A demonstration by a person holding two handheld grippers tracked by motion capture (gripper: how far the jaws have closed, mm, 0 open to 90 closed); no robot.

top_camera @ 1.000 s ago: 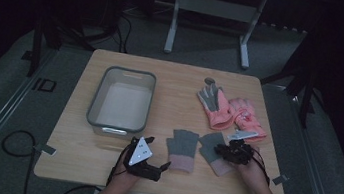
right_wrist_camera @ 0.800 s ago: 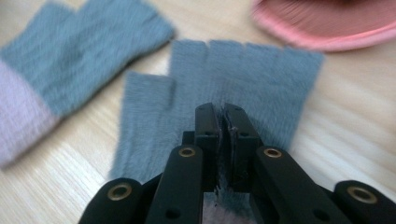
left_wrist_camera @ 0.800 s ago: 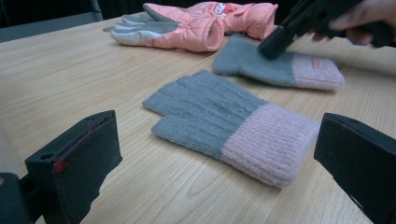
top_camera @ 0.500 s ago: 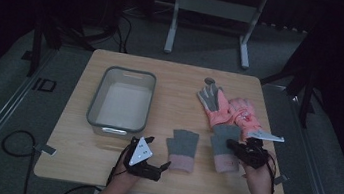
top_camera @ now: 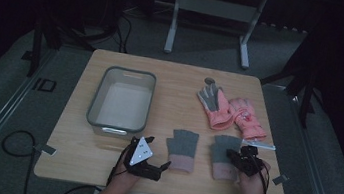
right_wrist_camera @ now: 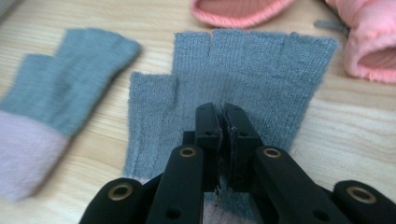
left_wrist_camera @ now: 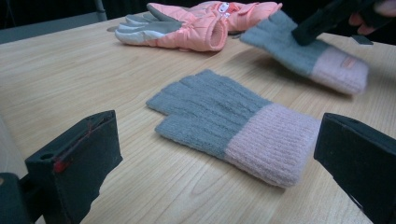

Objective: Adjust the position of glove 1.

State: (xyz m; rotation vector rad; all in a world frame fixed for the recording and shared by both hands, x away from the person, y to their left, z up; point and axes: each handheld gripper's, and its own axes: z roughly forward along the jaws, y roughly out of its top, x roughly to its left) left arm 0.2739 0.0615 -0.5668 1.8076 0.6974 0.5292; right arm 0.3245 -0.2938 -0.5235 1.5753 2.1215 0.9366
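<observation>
Grey glove (right_wrist_camera: 243, 79) is pinched in the right gripper (right_wrist_camera: 223, 122); the left gripper (left_wrist_camera: 210, 154) gapes wide.

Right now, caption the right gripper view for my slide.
Right tool shut on the grey fingerless glove, pinching its knit above the table.

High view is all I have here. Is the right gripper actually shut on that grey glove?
Observer: Yes, the right gripper is pinched shut on the right grey glove, mid-palm.
Operator: And the left gripper?
Observer: The left gripper is open, with the left grey glove lying flat between and beyond its fingertips, untouched.
Operator: Is the held glove off the table?
Observer: Its finger end looks raised; its pink cuff is low, contact unclear.
</observation>
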